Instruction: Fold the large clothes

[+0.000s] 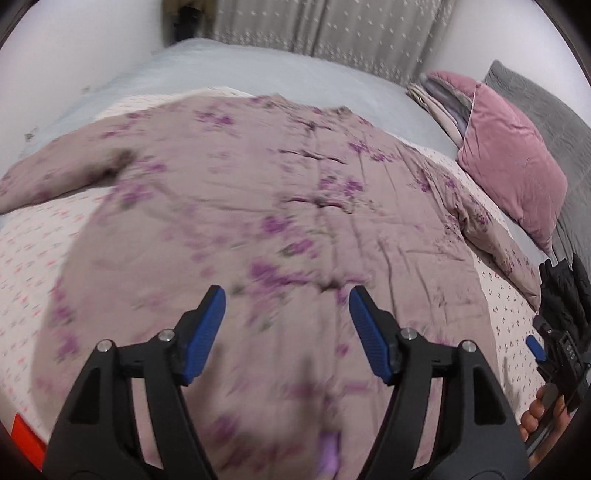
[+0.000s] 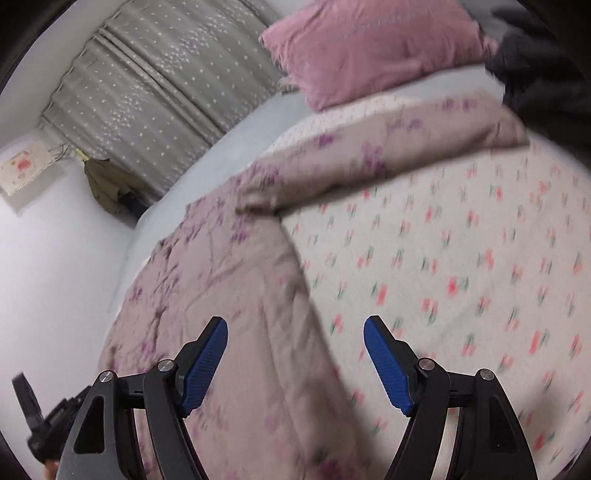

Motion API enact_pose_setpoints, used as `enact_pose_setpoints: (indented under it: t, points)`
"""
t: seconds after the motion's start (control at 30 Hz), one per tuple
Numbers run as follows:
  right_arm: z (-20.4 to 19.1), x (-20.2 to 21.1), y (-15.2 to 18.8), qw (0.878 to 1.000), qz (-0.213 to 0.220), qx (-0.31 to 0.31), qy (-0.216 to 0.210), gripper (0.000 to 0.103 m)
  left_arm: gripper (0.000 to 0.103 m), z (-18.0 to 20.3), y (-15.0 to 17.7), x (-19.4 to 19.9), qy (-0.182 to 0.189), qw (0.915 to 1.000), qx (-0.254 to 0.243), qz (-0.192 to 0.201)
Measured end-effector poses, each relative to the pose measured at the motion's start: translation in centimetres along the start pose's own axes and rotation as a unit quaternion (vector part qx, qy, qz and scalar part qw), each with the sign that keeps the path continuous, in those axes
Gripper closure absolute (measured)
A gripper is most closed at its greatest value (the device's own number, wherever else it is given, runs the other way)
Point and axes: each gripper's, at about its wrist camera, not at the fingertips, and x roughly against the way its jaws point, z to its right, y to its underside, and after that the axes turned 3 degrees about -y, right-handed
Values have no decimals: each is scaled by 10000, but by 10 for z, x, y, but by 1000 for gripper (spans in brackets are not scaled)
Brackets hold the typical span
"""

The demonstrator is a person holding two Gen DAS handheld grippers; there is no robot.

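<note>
A large mauve garment with purple flowers (image 1: 258, 192) lies spread flat on the bed, sleeves out to the left and right. My left gripper (image 1: 287, 295) is open and empty, hovering over the garment's lower middle. My right gripper (image 2: 295, 325) is open and empty above the garment's right edge (image 2: 236, 280), with its right sleeve (image 2: 388, 144) stretched out ahead. The right gripper also shows at the right edge of the left wrist view (image 1: 535, 347).
The garment rests on a white flowered sheet (image 2: 461, 258) over a pale blue bed cover (image 1: 240, 70). A pink pillow (image 1: 513, 158), folded blankets (image 1: 439, 99) and a grey headboard cushion (image 1: 546, 99) lie to the right. Grey curtains (image 1: 332, 29) and a white wall (image 2: 48, 258) border the bed.
</note>
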Motion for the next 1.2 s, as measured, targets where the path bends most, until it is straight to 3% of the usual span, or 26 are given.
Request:
enact_pose_setpoints:
  t: [0.1, 0.2, 0.23, 0.33, 0.47, 0.63, 0.77, 0.83, 0.9, 0.93, 0.97, 1.07, 1.2]
  points:
    - [22, -8, -19, 9990, 20, -383, 213, 26, 31, 14, 2, -39, -211, 9995, -231, -2]
    - [41, -21, -34, 9975, -127, -650, 256, 26, 31, 16, 18, -90, -475, 9956, -500, -639]
    - [47, -25, -43, 9970, -137, -672, 344, 26, 28, 16, 22, -94, -501, 9957, -555, -553]
    - [59, -33, -64, 9968, -58, -581, 542, 26, 27, 21, 19, -88, -618, 9938, -839, -385]
    - [88, -46, -98, 9933, 149, -699, 909, 26, 27, 14, 14, -87, -461, 9962, -577, -463]
    - [130, -57, -125, 9870, 294, -1190, 1042, 26, 27, 9, 11, -87, -377, 9966, -555, -485]
    - [139, -66, -140, 9791, 452, -888, 1772, 26, 27, 10, 11, -87, -317, 9968, -551, -485]
    - [147, -73, -145, 9786, 456, -946, 1770, 27, 27, 11, 11, -87, -311, 9968, -568, -460]
    - [164, -78, -149, 9758, 536, -1318, 1659, 34, 27, 12, 11, -88, -328, 9967, -600, -442]
    - [170, -77, -151, 9730, 642, -1456, 1674, 48, 27, 12, 11, -88, -340, 9966, -611, -444]
    - [172, -76, -155, 9699, 748, -1482, 1784, 68, 27, 12, 12, -89, -351, 9965, -617, -446]
    - [159, -71, -168, 9679, 1063, -1050, 2022, 89, 27, 13, 12, -90, -370, 9963, -635, -448]
    - [115, -51, -191, 9466, 1793, -51, 2678, 94, 27, 10, 10, -89, -277, 9969, -574, -464]
